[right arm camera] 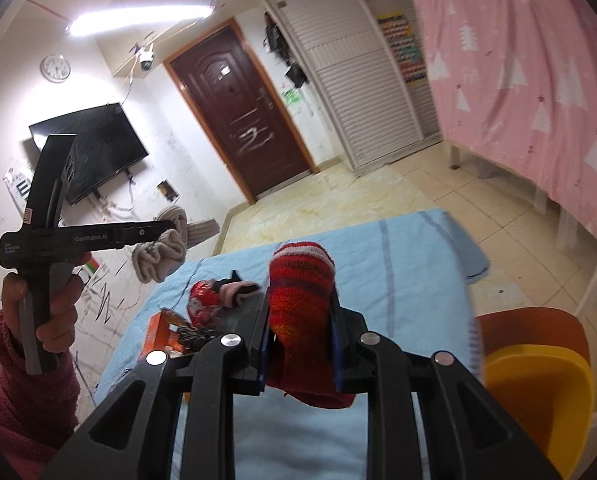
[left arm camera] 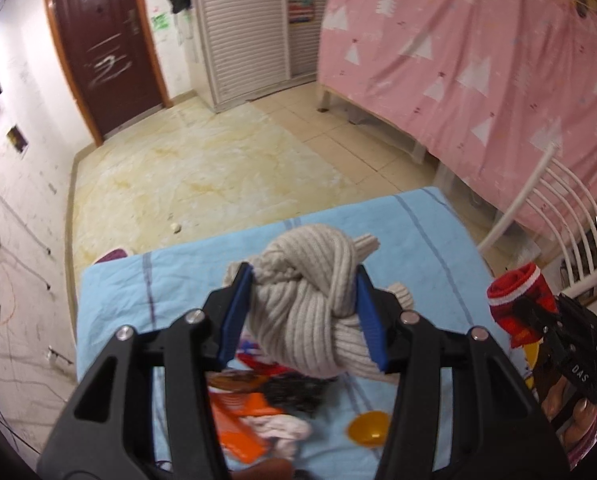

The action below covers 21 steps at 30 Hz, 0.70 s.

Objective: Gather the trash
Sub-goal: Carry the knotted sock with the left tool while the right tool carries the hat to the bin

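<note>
The left gripper (left arm camera: 304,312) holds a knotted knit bundle (left arm camera: 310,304) up above the cloth-covered table (left arm camera: 414,220), and off to its right the right gripper (right arm camera: 298,344) grips a rolled sock (right arm camera: 300,300) over the same table. On the cloth under them lie a flat packet (left arm camera: 238,420), a crumpled rag (left arm camera: 276,428) and a small bowl (left arm camera: 368,428), with a chair (left arm camera: 554,200) at the table's right edge. Beyond the table's far edge the floor (left arm camera: 202,168) runs to a door (left arm camera: 106,48), a slatted wardrobe (left arm camera: 246,28) to the door's right, and a draped bed (left arm camera: 470,52) along the right side.
</note>
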Tool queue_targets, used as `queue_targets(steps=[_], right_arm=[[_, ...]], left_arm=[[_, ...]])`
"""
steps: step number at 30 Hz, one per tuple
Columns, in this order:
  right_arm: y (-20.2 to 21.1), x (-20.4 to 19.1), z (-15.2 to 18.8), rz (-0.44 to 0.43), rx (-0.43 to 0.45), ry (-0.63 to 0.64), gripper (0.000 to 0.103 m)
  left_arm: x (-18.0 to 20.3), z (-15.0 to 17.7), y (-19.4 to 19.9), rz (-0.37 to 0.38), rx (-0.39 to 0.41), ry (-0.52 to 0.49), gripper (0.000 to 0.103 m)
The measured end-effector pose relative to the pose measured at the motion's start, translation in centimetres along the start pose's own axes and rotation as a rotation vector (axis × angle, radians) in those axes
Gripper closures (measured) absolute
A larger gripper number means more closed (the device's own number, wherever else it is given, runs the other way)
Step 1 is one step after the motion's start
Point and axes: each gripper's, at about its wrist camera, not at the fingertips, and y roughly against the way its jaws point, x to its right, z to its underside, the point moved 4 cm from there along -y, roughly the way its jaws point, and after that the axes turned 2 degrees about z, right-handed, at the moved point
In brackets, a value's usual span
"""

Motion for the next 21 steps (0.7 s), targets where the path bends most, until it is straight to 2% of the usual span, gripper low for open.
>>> queue_targets(steps=[11,21], right_arm=[[6.0,7.9,2.0,0.124,0.068,-0.104,0.086],[8.6,13.8,4.4,0.193,0.084,-0.190,0.086]], left_arm=[[11.5,0.5,-0.1,0.083,-0.008,-0.176,0.054],[21.7,1.6,-1.3,0.146,-0.046,-0.326,0.054]])
